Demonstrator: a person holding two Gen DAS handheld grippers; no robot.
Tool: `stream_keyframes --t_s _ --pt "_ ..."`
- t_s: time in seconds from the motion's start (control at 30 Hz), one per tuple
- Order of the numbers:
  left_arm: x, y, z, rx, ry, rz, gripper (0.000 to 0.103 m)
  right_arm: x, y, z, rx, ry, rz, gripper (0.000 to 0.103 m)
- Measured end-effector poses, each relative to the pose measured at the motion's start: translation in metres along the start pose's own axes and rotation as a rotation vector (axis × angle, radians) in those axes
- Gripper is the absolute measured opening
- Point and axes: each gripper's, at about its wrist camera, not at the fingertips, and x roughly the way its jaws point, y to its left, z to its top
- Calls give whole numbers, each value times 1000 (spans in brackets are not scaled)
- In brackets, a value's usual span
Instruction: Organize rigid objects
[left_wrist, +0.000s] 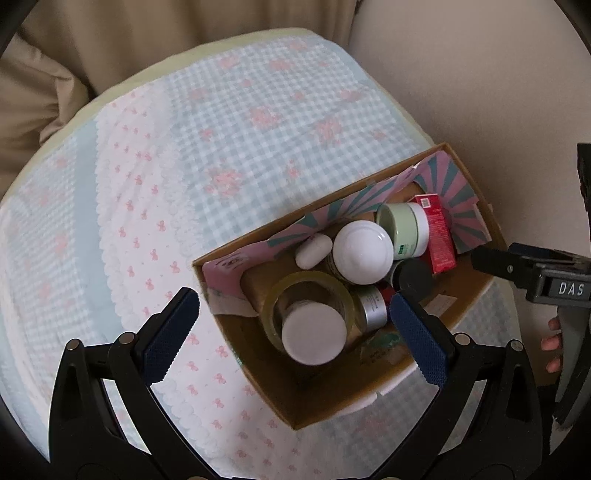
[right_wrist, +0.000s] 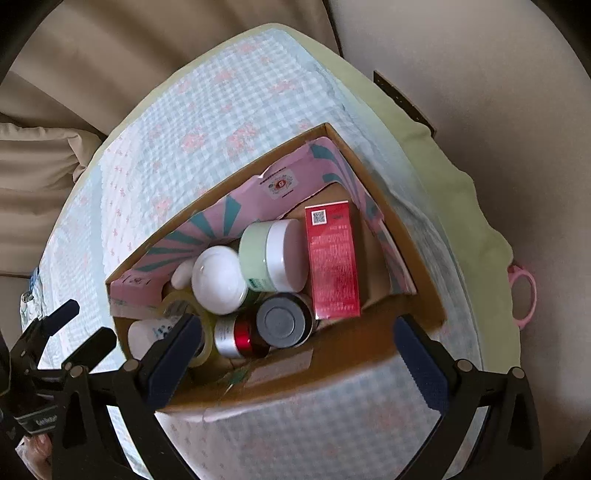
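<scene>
An open cardboard box (left_wrist: 332, 380) stands on the cloth-covered table, with several items in it. They include a red carton (left_wrist: 437, 236), a green jar (left_wrist: 402, 229), a white-lidded jar (left_wrist: 364, 251), a black-lidded jar (left_wrist: 415, 278), a silver and red jar (left_wrist: 373, 310), and a tape roll (left_wrist: 273, 306) around a white-capped bottle (left_wrist: 314, 336). My left gripper (left_wrist: 293, 295) hangs open above the tape roll, holding nothing. My right gripper (right_wrist: 295, 321) hangs open over the box (right_wrist: 369, 350), above the black-lidded jar (right_wrist: 282, 325) and near the red carton (right_wrist: 334, 258), also empty.
The table wears a blue checked cloth (left_wrist: 221, 147) with pink flowers. A beige sofa (left_wrist: 110, 37) lies beyond it. A pink handle (right_wrist: 522, 291) sticks out at the table's right edge. The box sits near the table's right side.
</scene>
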Motion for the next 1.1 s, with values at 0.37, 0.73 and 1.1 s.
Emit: stream_keyframes --t_s 0.37,0.73,1.1 --pt "-72 17 -28 -30 -77 -16 103 -53 31 -30 -40 -105 -29 103" --pt "-240 54 -99 -124 -329 68 103 -171 116 -95 -240 -298 -44 103" --pt "-355 99 -193 -310 -484 169 103 -250 212 -170 -454 -431 2 103"
